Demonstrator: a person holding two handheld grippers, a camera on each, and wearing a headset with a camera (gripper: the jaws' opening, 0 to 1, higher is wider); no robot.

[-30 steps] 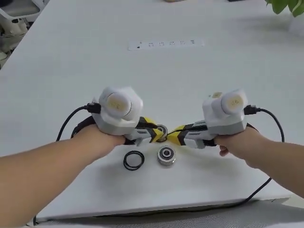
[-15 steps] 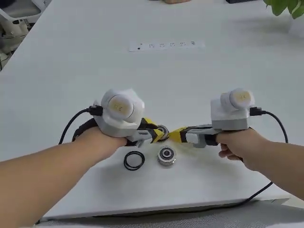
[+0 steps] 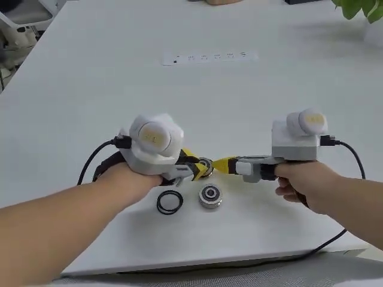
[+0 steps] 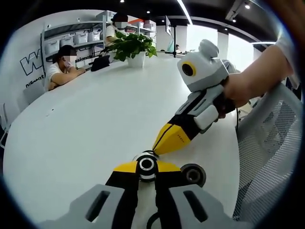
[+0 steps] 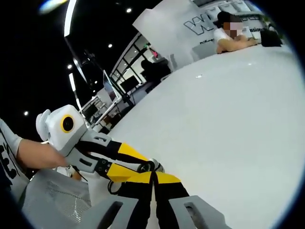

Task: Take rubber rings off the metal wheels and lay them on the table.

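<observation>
Left gripper (image 3: 200,169) clamped on metal wheel (image 3: 204,165). Right gripper (image 3: 216,165), jaws together, has backed off slightly, tip at wheel rim; whether it pinches ring, we cannot tell. Freed rubber ring (image 3: 169,202), second wheel (image 3: 210,195) below grippers.

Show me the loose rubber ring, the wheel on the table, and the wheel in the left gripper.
ring (image 3: 169,192): head view, far rim.
table wheel (image 3: 210,195): head view, hub.
held wheel (image 4: 147,164): left gripper view, hub.
</observation>
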